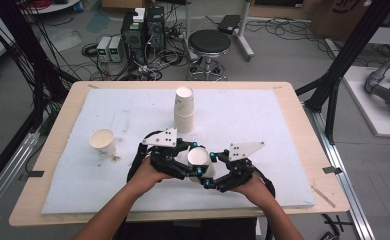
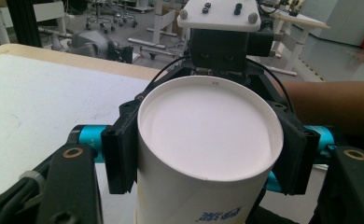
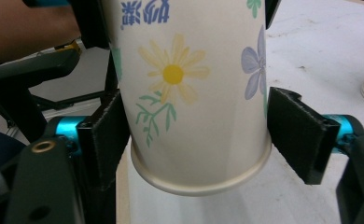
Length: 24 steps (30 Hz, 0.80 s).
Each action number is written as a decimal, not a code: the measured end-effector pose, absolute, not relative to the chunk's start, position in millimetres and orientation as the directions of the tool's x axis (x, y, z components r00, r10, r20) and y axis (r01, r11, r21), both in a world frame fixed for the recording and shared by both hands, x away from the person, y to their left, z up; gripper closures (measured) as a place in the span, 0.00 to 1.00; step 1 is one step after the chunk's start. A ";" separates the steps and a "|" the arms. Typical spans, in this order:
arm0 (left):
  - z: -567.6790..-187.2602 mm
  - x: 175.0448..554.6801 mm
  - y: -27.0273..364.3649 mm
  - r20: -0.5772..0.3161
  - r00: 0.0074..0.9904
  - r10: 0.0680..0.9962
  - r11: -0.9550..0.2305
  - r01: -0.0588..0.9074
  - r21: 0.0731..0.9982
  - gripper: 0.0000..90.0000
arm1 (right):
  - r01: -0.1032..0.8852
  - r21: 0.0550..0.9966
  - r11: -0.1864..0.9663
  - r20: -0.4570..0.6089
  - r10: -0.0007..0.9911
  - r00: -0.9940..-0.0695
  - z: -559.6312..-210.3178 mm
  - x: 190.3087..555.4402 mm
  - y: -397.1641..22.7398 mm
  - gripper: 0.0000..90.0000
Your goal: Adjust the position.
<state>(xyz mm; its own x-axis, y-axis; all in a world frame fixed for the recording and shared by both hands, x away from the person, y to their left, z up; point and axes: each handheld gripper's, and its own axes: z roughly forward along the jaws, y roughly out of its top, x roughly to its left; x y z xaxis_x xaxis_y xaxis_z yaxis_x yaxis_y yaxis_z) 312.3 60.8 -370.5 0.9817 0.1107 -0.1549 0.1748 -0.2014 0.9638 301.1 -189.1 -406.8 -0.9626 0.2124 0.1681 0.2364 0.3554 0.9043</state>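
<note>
The left gripper (image 2: 208,154) comes in from the left and has the paper cup (image 1: 199,159). Its jaws are drawn in tight, and the pads (image 2: 120,156) press on both sides of the wall just under the upper end. The cup hangs above the white mat (image 1: 263,115) at the front middle of the table, between the two hands. Its long axis is close to upright. The end turned up looks like the closed, slightly sunken bottom, and the rolled lip points down, though I cannot be fully sure of that.

The right gripper (image 3: 203,135) comes in from the right, lower on the same cup, at the band just above the lip. Its jaws are partly open with the cup squarely between them. One pad lies against the wall, and the other is just beside it and does not clearly press. The cup is not offset to either side — judging from this, the next move depends only on those jaws closing across the upright wall while the left hand holds steady.

The cup is white, with a yellow daisy, a pale blue flower, green sprigs and blue printed characters.

Farther left on the mat a single cup (image 1: 103,142) stands open end up — behind the grippers is a short stack of cups (image 1: 184,110).
</note>
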 end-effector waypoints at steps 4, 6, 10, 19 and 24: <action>-371.4 312.3 60.3 -0.137 0.985 0.108 -0.201 0.156 0.967 0.40 | 0.224 0.900 0.374 0.152 0.214 -0.965 -406.0 300.7 -189.7 0.35; -371.9 311.4 60.1 -0.123 0.984 0.127 -0.201 0.147 0.969 0.39 | 0.219 0.899 0.380 0.144 0.215 -0.966 -405.3 300.4 -189.7 0.36; -371.3 311.4 61.1 -0.121 0.974 0.191 -0.220 0.162 0.962 0.19 | 0.211 0.889 0.405 0.130 0.220 -0.967 -405.0 300.1 -191.1 0.41; -367.3 312.0 69.8 -0.114 0.975 0.190 -0.255 0.161 0.953 0.20 | 0.173 0.856 0.487 0.069 0.224 -0.972 -399.5 299.9 -192.0 0.41; -363.6 312.6 73.3 -0.111 0.976 0.186 -0.297 0.163 0.941 0.20 | 0.139 0.814 0.565 0.014 0.219 -0.976 -393.9 301.5 -189.0 0.41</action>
<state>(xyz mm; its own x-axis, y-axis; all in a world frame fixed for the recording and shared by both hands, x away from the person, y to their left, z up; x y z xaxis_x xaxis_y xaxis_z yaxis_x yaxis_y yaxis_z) 312.6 73.3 -363.6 0.9763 0.1858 -0.1105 0.1631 -0.2975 0.9407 301.5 -189.0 -393.9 -0.9756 0.2191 0.0144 0.1388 0.5646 0.8136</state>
